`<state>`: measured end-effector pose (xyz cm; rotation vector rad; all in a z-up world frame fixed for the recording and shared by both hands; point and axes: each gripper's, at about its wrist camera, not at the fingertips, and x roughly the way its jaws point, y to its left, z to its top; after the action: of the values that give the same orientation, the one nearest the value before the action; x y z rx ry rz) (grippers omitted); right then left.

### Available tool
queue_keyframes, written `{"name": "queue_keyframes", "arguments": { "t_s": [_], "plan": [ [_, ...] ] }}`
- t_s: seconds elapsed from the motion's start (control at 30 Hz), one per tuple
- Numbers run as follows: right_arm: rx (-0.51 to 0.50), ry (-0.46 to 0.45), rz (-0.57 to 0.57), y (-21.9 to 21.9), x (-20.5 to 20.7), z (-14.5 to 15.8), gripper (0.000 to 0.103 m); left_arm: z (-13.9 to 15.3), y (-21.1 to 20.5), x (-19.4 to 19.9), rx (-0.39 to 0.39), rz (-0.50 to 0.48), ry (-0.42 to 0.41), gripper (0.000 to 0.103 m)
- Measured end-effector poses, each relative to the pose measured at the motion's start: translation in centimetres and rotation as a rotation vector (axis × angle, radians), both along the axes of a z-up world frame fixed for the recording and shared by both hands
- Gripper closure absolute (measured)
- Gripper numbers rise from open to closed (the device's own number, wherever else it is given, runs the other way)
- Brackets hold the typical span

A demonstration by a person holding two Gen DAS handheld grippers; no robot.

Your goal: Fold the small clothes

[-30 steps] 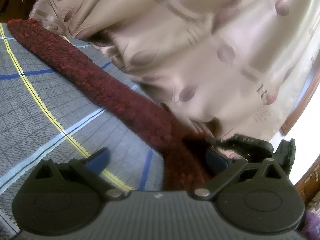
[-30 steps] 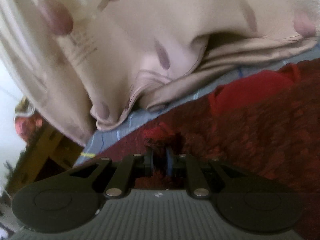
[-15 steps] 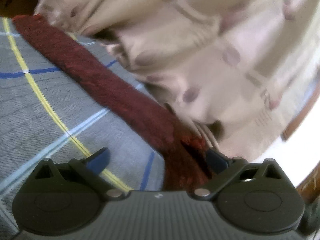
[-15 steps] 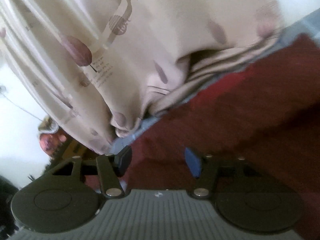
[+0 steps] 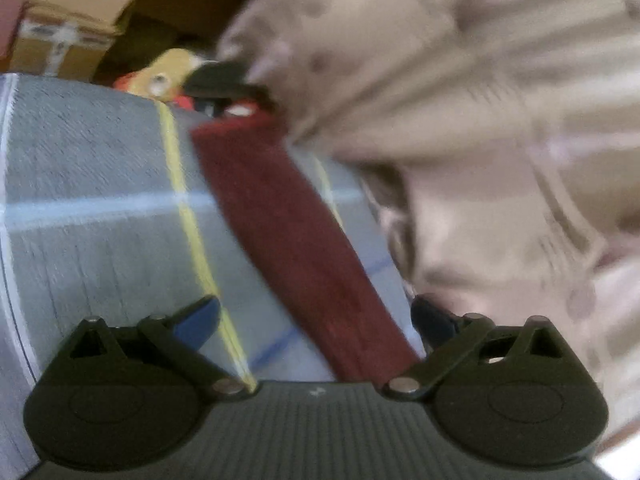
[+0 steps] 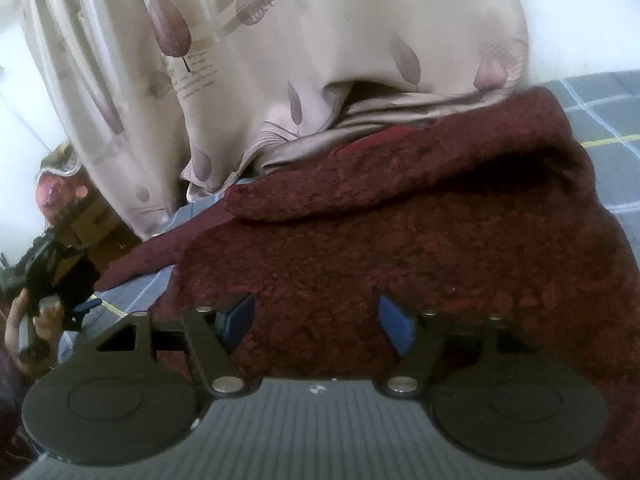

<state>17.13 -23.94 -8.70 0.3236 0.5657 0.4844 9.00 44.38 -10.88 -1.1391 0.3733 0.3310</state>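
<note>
A dark red fuzzy garment [image 6: 400, 220] lies bunched and partly folded over itself on the grey checked bedsheet [image 6: 600, 120]. My right gripper [image 6: 316, 316] hovers over it with its jaws opening; the cloth lies below and between the blue pads, which do not press on it. In the blurred left wrist view, a long strip of the garment [image 5: 288, 232] runs away across the sheet [image 5: 100, 200]. My left gripper [image 5: 314, 312] is open, with the strip passing between its fingers close to the right one.
A beige leaf-print curtain [image 6: 280, 40] hangs onto the bed behind the garment. A person's hand [image 6: 44, 316] holds the left gripper at the right view's left edge. Cardboard boxes [image 5: 68, 20] and a yellow object [image 5: 172, 68] sit beyond the bed's far edge.
The right gripper was shut on a fold of the red garment, then let go and opened wide. The left gripper swung along the strip, which now shows its far end.
</note>
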Motion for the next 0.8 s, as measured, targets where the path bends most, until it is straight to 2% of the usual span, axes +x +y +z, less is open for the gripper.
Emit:
{"name": "queue_keyframes", "arguments": {
  "t_s": [0.1, 0.2, 0.33, 0.5, 0.53, 0.6, 0.63, 0.67, 0.7, 0.8],
  "plan": [
    [0.002, 0.006, 0.003, 0.0, 0.0, -0.3, 0.031, -0.1, 1.9, 0.9, -0.032, 0.006, 0.012, 0.001],
    [0.031, 0.01, -0.012, -0.5, 0.0, -0.5, 0.03, -0.1, 3.2, 2.6, -0.031, -0.035, 0.035, 0.001],
    [0.047, 0.009, -0.022, -0.7, 0.0, -0.6, 0.027, -0.4, 4.7, 4.1, -0.019, -0.066, 0.005, 0.001],
    [0.05, 0.007, -0.028, -0.7, 0.0, -0.7, 0.025, -0.7, 5.3, 5.4, -0.007, -0.059, -0.029, 0.004],
    [0.052, 0.007, -0.03, -0.7, 0.0, -0.7, 0.024, -0.7, 5.3, 5.6, -0.001, -0.063, -0.03, 0.012],
    [0.057, 0.009, -0.031, -0.8, 0.0, -0.7, 0.023, -1.2, 5.5, 5.8, -0.002, -0.059, -0.017, 0.047],
    [0.06, 0.011, -0.032, -0.9, 0.1, -0.8, 0.023, -2.1, 5.9, 5.8, -0.038, -0.051, -0.011, 0.073],
    [0.063, 0.014, -0.034, -0.9, 0.1, -0.8, 0.023, -2.9, 6.1, 5.6, -0.063, -0.037, -0.003, 0.091],
    [0.064, 0.015, -0.035, -1.0, 0.1, -0.8, 0.023, -3.5, 6.3, 5.4, -0.073, -0.024, -0.003, 0.096],
    [0.065, 0.014, -0.037, -1.0, 0.1, -0.8, 0.022, -3.8, 6.1, 4.7, -0.038, -0.025, -0.045, 0.097]
  ]
}}
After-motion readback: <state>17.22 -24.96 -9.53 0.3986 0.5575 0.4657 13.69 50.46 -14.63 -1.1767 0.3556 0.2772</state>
